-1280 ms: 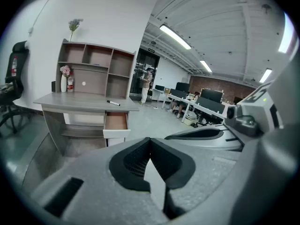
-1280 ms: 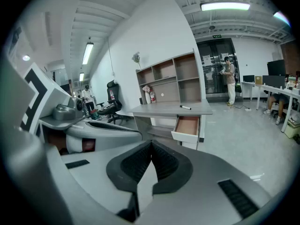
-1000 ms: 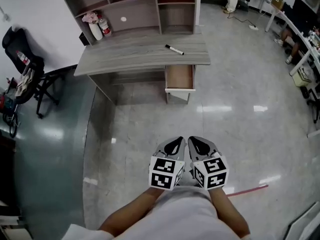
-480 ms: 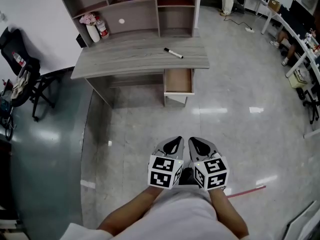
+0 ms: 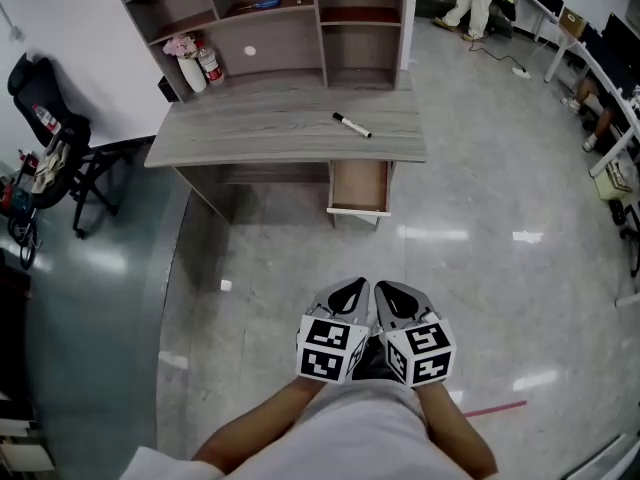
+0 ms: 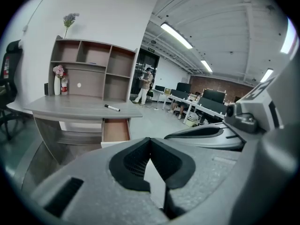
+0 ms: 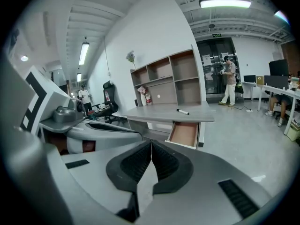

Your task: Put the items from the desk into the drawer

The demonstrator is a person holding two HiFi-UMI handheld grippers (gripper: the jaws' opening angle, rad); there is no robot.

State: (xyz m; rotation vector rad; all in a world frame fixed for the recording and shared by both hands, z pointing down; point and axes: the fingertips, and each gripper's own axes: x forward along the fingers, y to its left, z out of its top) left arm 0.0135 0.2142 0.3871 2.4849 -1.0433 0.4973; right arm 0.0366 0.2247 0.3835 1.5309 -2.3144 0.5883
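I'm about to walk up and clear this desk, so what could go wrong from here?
1. Both the left tool and right tool are shut; reaching the marker that way would likely push it along the desk rather than grip it.
2. The open drawer juts out toward you; walking in, you might bump it.
3. The thin marker may roll if nudged.

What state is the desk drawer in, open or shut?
Open. The drawer sticks out from under the front of the desk, and its bare brown inside shows in all three views.
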